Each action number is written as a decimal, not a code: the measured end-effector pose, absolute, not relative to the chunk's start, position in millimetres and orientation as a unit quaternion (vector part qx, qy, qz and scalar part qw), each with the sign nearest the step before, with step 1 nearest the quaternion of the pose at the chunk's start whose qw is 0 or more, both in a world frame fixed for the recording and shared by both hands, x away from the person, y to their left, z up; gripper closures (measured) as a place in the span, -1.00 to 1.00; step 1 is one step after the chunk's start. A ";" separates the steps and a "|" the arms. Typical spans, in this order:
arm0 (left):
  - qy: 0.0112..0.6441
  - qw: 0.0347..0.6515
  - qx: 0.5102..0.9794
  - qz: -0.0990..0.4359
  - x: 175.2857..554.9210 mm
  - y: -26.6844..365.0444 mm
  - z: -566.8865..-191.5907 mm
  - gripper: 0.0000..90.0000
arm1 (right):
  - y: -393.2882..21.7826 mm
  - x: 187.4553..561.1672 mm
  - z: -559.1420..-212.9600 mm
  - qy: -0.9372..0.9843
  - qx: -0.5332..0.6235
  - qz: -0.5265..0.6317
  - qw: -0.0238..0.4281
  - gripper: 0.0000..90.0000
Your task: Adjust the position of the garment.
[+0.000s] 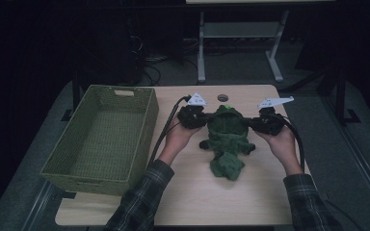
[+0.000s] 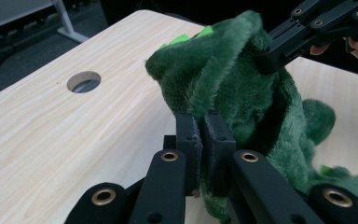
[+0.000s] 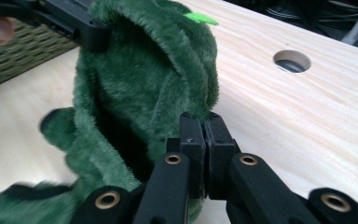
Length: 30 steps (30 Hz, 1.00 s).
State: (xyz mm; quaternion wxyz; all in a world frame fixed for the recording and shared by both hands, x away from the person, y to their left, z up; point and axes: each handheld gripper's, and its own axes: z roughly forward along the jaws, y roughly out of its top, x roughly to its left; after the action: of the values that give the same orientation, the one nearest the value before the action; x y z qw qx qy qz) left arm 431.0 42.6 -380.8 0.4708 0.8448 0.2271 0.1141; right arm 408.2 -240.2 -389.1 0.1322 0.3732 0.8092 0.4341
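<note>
High view: a pale wood table (image 1: 250, 192) in a dark room. The left gripper (image 1: 203, 117) and right gripper (image 1: 255, 123) pinch the green plush (image 1: 227, 139) at table centre; a basket (image 1: 105, 139) sits at nine o'clock.

Left gripper view: jaws clamped tight on the plush's (image 2: 242, 93) edge.

Right gripper view: jaws likewise closed on plush (image 3: 149, 79) fabric.
</note>
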 end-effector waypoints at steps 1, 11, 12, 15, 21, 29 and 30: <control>0.225 0.473 0.844 0.114 427.8 43.6 -380.3 0.91 | -240.6 403.0 -388.5 0.807 0.372 0.438 0.137 0.95; 0.203 0.479 0.847 0.112 396.8 50.3 -382.6 0.91 | -239.8 367.5 -390.2 0.813 0.352 0.445 0.131 0.94; 0.201 0.478 0.848 0.111 394.6 50.9 -383.6 0.91 | -239.1 363.8 -390.9 0.816 0.352 0.442 0.125 0.94; 0.194 0.481 0.848 0.109 384.9 52.9 -388.6 0.91 | -238.2 353.5 -391.9 0.816 0.342 0.447 0.134 0.94; 0.172 0.485 0.851 0.105 364.9 57.2 -395.2 0.91 | -237.8 331.9 -396.8 0.819 0.332 0.451 0.127 0.93; 0.149 0.489 0.854 0.095 339.8 60.7 -409.9 0.91 | -240.0 307.6 -413.5 0.821 0.327 0.455 0.107 0.92; 0.149 0.489 0.854 0.095 339.8 60.7 -409.9 0.91 | -240.4 304.4 -415.7 0.820 0.326 0.458 0.110 0.92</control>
State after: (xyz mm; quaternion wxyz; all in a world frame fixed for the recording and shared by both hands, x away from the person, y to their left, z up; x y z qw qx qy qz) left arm 339.8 60.7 -409.9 0.4887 0.8544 0.1488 0.0948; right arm 304.4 -240.4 -415.7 0.1105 0.3255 0.8199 0.4578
